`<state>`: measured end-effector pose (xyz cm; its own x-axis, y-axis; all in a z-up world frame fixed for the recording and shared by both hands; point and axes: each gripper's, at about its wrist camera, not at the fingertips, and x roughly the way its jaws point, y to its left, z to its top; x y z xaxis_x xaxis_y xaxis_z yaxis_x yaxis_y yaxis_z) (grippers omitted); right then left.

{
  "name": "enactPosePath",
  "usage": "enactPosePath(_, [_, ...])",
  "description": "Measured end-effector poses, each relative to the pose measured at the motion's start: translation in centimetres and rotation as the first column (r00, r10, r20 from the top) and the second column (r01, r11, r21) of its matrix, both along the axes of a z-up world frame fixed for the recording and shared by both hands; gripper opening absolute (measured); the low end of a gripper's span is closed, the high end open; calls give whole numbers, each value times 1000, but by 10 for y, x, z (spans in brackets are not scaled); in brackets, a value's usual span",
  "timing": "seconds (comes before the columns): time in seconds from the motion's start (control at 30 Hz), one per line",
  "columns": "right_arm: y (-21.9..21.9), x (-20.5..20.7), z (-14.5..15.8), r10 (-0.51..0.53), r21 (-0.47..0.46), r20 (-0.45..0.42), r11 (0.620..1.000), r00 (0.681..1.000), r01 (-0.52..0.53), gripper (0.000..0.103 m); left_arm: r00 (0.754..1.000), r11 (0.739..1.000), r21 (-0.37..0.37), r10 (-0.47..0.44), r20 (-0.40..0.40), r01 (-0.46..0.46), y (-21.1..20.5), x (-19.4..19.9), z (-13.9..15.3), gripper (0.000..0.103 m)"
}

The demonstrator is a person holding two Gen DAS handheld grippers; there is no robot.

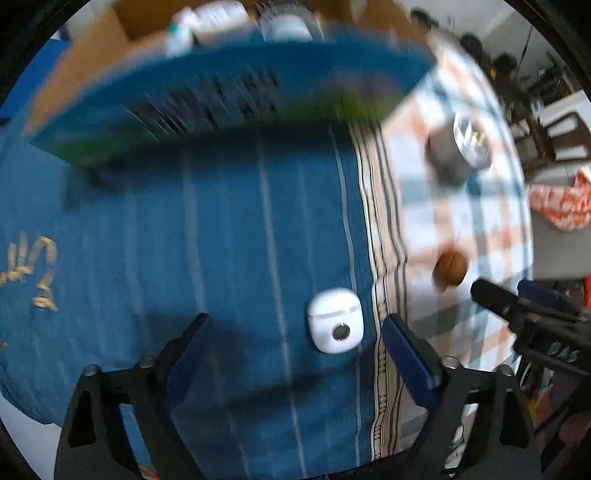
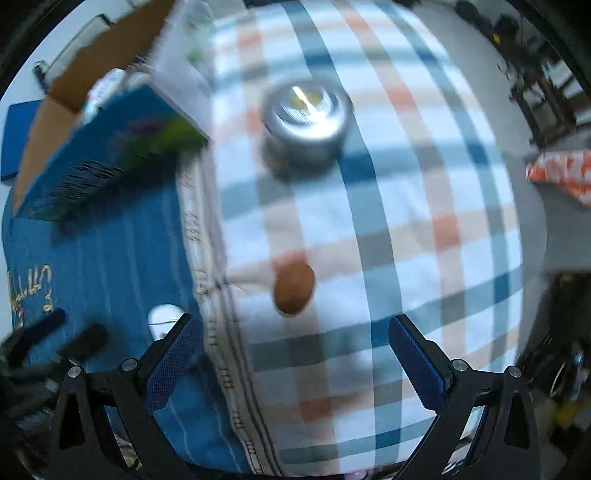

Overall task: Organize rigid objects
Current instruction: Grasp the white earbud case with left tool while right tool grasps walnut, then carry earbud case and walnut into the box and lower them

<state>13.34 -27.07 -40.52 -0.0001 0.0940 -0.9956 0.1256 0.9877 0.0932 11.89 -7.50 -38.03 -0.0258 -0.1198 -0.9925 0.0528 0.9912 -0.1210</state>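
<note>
A white earbud case (image 1: 335,322) lies on the blue cloth, just ahead of my left gripper (image 1: 295,332), nearer its right finger; the gripper is open and empty. The case peeks out behind my right gripper's left finger (image 2: 162,318). A brown round object (image 2: 294,287) lies on the checked cloth just ahead of my right gripper (image 2: 295,336), which is open and empty; it also shows in the left wrist view (image 1: 450,268). A grey metal tin (image 2: 306,118) stands farther back, also in the left wrist view (image 1: 458,149). A blue box (image 1: 221,99) lies at the far side, also in the right wrist view (image 2: 103,155).
A cardboard box (image 1: 122,22) holding white items stands behind the blue box. The blue striped cloth (image 1: 221,258) meets the checked cloth (image 2: 406,221) along a patterned border. An orange-white cloth (image 2: 561,173) lies at the right. My right gripper (image 1: 524,310) shows at the left view's edge.
</note>
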Motion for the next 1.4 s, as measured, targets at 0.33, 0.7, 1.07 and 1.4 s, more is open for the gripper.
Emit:
enactPosePath(0.33, [-12, -8, -38, -53, 44, -19, 998, 998, 54, 75, 998, 997, 47, -58, -31, 59, -41, -11, -55, 45])
enactPosePath(0.7, [-6, 11, -66, -75, 38, -65, 996, 995, 77, 35, 999, 997, 58, 49, -13, -48, -10, 0, -51, 45])
enactPosePath(1.07, [34, -7, -45, 51, 25, -37, 998, 998, -50, 35, 995, 997, 46, 62, 78, -65, 0, 10, -1, 45])
enactPosePath(1.4, [69, -2, 43, 161, 110, 81, 979, 984, -169, 35, 962, 994, -47, 109, 251, -100, 34, 27, 116, 45])
